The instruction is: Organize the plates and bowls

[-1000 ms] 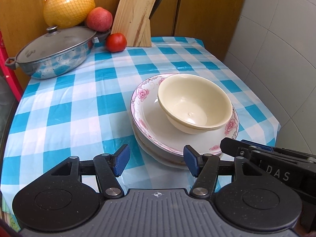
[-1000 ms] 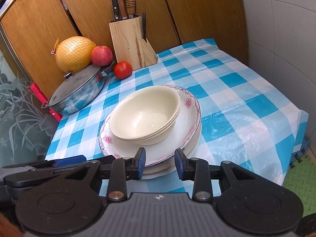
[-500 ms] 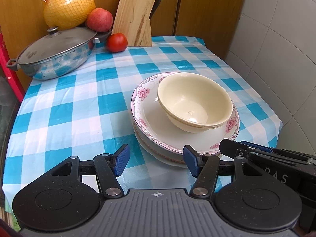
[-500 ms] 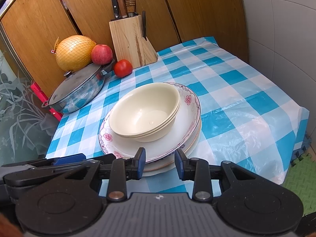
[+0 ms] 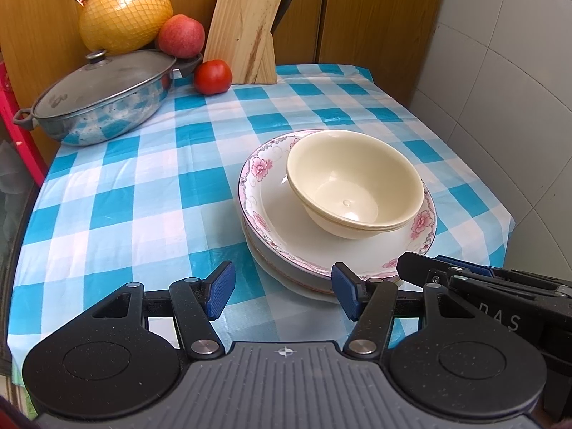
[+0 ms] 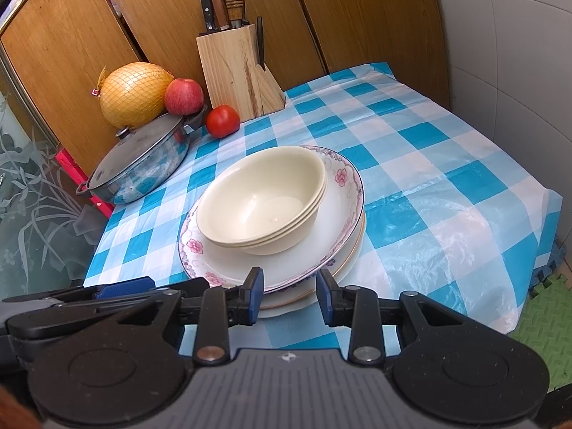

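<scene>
Left wrist view: my left tongs (image 5: 282, 295) hang half open over the bench (image 5: 143, 193), gripping nothing. Right tongs (image 6: 290, 295) stand narrowly parted, empty, just short of the stacked plates (image 6: 332, 228), which carry the nested cream bowls (image 6: 264, 200).

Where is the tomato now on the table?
In both views the tomato lies at the far end of the table, between the pot and the knife block, just below the apple.
</scene>
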### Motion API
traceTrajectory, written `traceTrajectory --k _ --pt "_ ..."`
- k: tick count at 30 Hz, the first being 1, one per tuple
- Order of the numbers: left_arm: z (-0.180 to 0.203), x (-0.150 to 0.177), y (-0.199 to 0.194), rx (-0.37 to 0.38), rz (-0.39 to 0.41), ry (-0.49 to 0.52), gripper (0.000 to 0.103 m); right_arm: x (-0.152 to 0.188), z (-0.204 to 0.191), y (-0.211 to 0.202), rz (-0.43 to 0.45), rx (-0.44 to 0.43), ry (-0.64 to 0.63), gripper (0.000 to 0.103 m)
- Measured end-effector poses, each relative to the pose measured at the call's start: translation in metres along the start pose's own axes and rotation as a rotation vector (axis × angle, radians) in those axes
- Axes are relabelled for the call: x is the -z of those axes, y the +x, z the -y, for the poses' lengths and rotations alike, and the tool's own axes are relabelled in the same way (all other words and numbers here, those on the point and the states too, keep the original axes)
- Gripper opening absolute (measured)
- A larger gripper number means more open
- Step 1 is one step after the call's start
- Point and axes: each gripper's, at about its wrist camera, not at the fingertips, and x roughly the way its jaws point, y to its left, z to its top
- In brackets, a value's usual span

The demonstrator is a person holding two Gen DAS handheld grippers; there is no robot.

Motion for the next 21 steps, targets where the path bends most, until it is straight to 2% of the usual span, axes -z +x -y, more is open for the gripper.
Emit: traceTrajectory --k 21 --pt "-0.0007 0.0008 -0.0002 -0.002 -0.003 0.002 0.067 0.0008 -0.0002 -0.0013 0.001 -0.002 0.002 0.030"
